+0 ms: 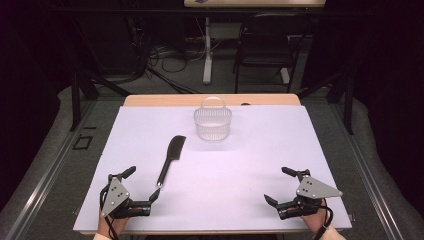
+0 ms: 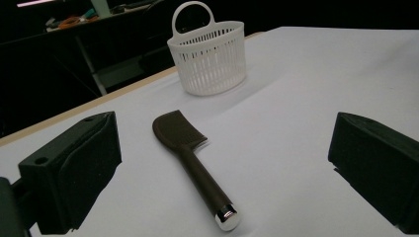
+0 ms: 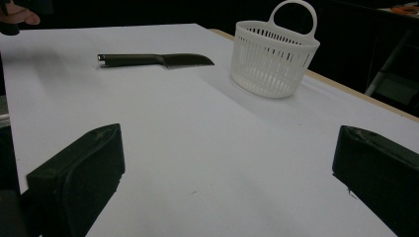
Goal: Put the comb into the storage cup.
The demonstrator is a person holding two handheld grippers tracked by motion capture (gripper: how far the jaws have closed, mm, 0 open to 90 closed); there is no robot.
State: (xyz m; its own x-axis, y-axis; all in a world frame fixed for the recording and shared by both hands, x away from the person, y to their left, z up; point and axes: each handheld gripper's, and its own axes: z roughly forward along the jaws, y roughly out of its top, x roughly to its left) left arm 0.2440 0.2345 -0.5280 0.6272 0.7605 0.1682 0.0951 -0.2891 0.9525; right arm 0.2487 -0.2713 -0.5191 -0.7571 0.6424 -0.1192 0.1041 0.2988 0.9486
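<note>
lying flat on the white table [image 1: 240,170], the dark comb [image 1: 170,159] has its handle tip just beside the left gripper [image 1: 145,184]. its jaws are wide open and hold nothing. the right gripper [image 1: 281,185], well apart, is open and empty too.

Right gripper view: right claw [image 3: 232,182] wide open, both black jaws rising from the bottom corners, nothing between them, just bare white table [image 3: 207,148]. Dark comb [image 3: 155,60] lies flat farther off at upper left, handle pointing left with a shiny end cap, teeth end pointing right. White slotted basket [image 3: 274,57] with a loop handle stands upright at upper right, near the table's wooden edge, apart from the comb. A hand [image 3: 17,15] shows at top left corner.
</note>
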